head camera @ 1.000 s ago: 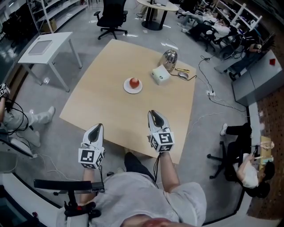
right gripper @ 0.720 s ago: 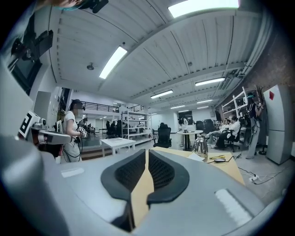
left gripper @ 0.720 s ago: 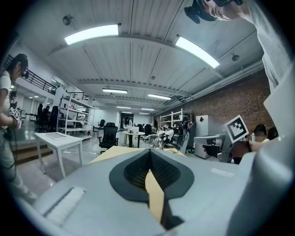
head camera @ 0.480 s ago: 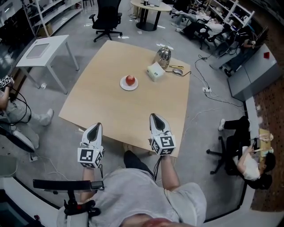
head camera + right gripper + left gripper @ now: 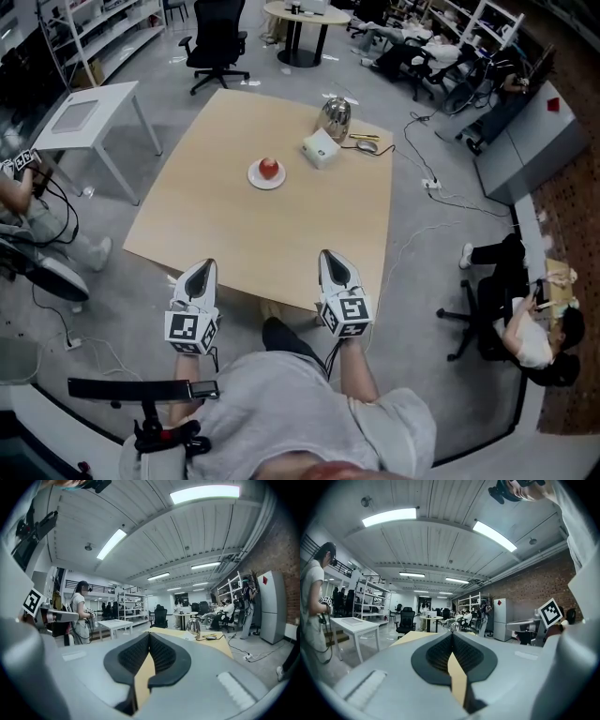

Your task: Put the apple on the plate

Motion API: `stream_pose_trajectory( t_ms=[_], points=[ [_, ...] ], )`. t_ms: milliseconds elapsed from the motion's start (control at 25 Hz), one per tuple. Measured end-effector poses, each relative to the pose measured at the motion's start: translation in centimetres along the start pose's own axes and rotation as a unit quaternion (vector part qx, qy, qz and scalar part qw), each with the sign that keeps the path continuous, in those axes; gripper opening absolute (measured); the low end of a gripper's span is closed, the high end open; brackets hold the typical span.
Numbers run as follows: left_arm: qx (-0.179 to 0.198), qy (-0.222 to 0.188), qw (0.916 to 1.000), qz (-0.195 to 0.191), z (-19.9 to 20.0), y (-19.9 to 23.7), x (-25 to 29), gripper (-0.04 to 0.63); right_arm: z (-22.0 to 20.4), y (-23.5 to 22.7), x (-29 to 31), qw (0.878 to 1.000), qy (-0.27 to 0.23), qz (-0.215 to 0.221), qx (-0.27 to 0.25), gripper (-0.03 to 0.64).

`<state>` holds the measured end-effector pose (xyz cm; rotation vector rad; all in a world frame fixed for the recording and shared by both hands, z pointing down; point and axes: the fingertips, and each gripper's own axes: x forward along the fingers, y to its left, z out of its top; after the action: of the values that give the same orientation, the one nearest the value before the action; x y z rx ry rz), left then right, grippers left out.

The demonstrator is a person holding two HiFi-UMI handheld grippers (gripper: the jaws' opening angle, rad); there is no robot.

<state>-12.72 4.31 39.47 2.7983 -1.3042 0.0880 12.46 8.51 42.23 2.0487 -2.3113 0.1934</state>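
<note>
A red apple (image 5: pixel 269 168) rests on a small white plate (image 5: pixel 265 181) near the middle of the light wooden table (image 5: pixel 225 234). Both grippers hang far from it, at the table's near edge, pointing level toward the table. My left gripper (image 5: pixel 201 274) sits just off the near left edge; in the left gripper view its jaws (image 5: pixel 452 635) are shut with nothing between them. My right gripper (image 5: pixel 330 262) is over the near right edge, and in the right gripper view (image 5: pixel 149 634) it too is shut and empty. The apple is hidden in both gripper views.
Behind the plate stand a white box (image 5: pixel 320 148) and a shiny metal kettle (image 5: pixel 334 116), with a mouse (image 5: pixel 367 146) and cables at the far right corner. A white side table (image 5: pixel 89 105), office chairs (image 5: pixel 216 42) and a standing person (image 5: pixel 19 187) surround the table.
The right gripper has drawn back from over the table to its near edge. The table, plate and apple now sit higher and farther in the head view. The left gripper has stayed put.
</note>
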Motion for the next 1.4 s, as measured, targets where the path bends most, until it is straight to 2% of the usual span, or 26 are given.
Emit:
stream_pose_trajectory(
  t_ms=[400, 600, 1400],
  points=[
    [0.001, 0.006, 0.9999, -0.013, -1.3, -0.5, -0.1, 0.018, -1.8, -0.2, -1.9, 1.000, 0.009, -0.017, 0.012, 0.006],
    [0.003, 0.005, 0.9999, -0.014, -0.2, -0.8, 0.1, 0.018, -1.5, -0.3, -2.2, 1.000, 0.010, -0.017, 0.015, 0.006],
    [0.001, 0.009, 0.9999, -0.014, 0.0, -1.1, 0.2, 0.018, -1.1, -0.5, -1.9, 1.000, 0.012, -0.013, 0.015, 0.006]
  ],
)
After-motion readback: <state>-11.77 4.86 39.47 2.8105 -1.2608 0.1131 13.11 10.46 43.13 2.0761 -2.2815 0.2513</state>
